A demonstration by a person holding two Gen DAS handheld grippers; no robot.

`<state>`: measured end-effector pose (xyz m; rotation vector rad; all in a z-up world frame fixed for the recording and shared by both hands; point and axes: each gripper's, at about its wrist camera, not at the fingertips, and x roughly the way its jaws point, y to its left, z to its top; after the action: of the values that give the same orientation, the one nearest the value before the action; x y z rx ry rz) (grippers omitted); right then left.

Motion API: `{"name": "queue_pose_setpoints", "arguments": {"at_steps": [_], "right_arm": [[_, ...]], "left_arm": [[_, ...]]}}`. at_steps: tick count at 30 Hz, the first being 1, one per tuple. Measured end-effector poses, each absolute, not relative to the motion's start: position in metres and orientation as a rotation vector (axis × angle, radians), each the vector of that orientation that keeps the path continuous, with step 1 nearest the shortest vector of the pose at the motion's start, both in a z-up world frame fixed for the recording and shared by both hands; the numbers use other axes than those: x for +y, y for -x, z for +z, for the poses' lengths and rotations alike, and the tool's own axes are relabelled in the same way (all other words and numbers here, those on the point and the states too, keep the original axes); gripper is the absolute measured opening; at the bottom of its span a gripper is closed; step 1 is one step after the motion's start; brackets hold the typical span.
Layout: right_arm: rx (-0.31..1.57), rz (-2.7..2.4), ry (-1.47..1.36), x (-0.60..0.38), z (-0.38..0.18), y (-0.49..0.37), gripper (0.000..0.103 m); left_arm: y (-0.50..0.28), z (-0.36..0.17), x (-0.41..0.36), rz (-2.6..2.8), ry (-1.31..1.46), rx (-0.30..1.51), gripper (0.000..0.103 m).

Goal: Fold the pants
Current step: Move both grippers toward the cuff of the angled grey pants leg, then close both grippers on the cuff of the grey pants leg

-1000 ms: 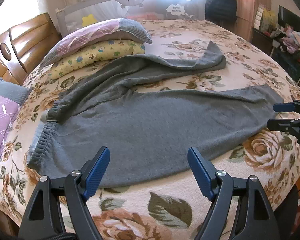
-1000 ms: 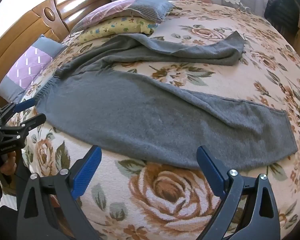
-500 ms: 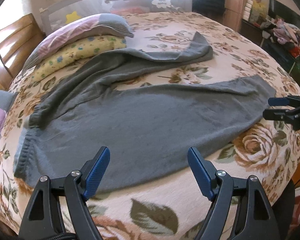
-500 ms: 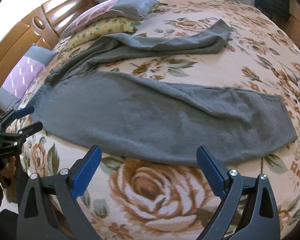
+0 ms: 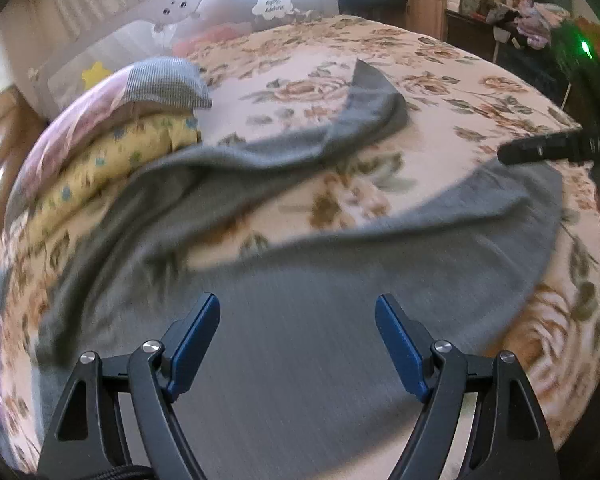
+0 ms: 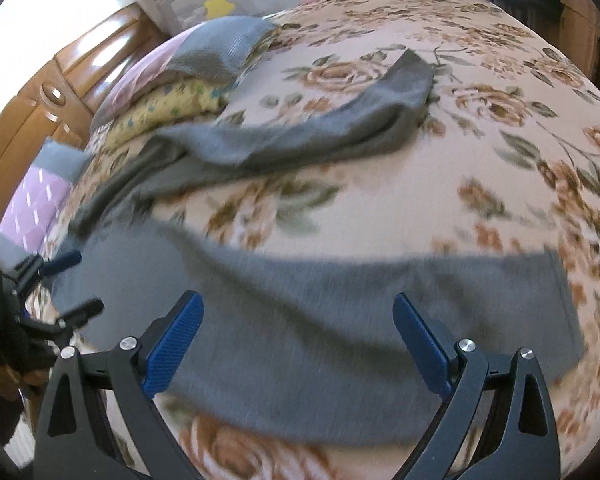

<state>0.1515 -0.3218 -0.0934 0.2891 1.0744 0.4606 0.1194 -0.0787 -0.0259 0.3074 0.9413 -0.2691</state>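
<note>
Floral bed [image 6: 500, 160] carries grey pants [image 6: 300, 320]; stacked pillows [image 6: 180, 92] beside.

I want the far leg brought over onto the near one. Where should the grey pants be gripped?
Grip the far leg's cuff of the grey pants, coming from the foot end. That leg lies rumpled and angled away, its free end lifted slightly, so the right gripper, now open, probably reaches it best.
</note>
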Motion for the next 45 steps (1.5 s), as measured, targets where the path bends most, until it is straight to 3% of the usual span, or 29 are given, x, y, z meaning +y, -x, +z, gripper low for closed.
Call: {"name": "queue_pose_setpoints", "arguments": {"at_steps": [8,12,29,31,32,33,34,35,36,37,45], "right_arm": [[1.048,0.394,-0.348,-0.329,-0.089,-0.256,0.096],[1.044,0.362,-0.335,-0.329,-0.095,-0.308,0.088],[1.084,0.189,-0.217,-0.358,-0.159,-0.506,0.088],[1.115,0.184,-0.193,-0.357,-0.17,-0.515,0.079],[1.161,0.196,-0.194,-0.357,-0.179,-0.519,0.052],[1.191,0.213,-0.207,-0.357,-0.185,-0.519,0.024],[1.197,0.231,-0.226,-0.36,-0.186,-0.515,0.02],[1.17,0.24,-0.229,-0.362,-0.181,-0.509,0.012],[1.135,0.252,-0.234,-0.366,-0.173,-0.5,0.01],[1.102,0.261,-0.241,-0.371,-0.163,-0.489,0.01],[0.982,0.314,-0.36,-0.433,-0.104,-0.399,0.01]], "left_arm": [[-0.199,-0.031,-0.097,-0.318,-0.347,0.923,0.08],[-0.233,-0.039,-0.114,-0.381,-0.349,0.938,0.08],[-0.342,-0.106,-0.154,-0.527,-0.388,1.034,0.08],[-0.348,-0.11,-0.155,-0.547,-0.384,1.033,0.08],[-0.349,-0.112,-0.156,-0.553,-0.389,1.037,0.08],[-0.349,-0.112,-0.158,-0.559,-0.398,1.034,0.078],[-0.347,-0.11,-0.159,-0.588,-0.405,1.027,0.06],[-0.347,-0.108,-0.158,-0.617,-0.393,1.032,0.036],[-0.346,-0.105,-0.156,-0.642,-0.367,1.045,0.012],[-0.345,-0.1,-0.154,-0.668,-0.328,1.066,0.004],[-0.29,-0.049,-0.149,-0.669,-0.283,1.003,0.003]]}}
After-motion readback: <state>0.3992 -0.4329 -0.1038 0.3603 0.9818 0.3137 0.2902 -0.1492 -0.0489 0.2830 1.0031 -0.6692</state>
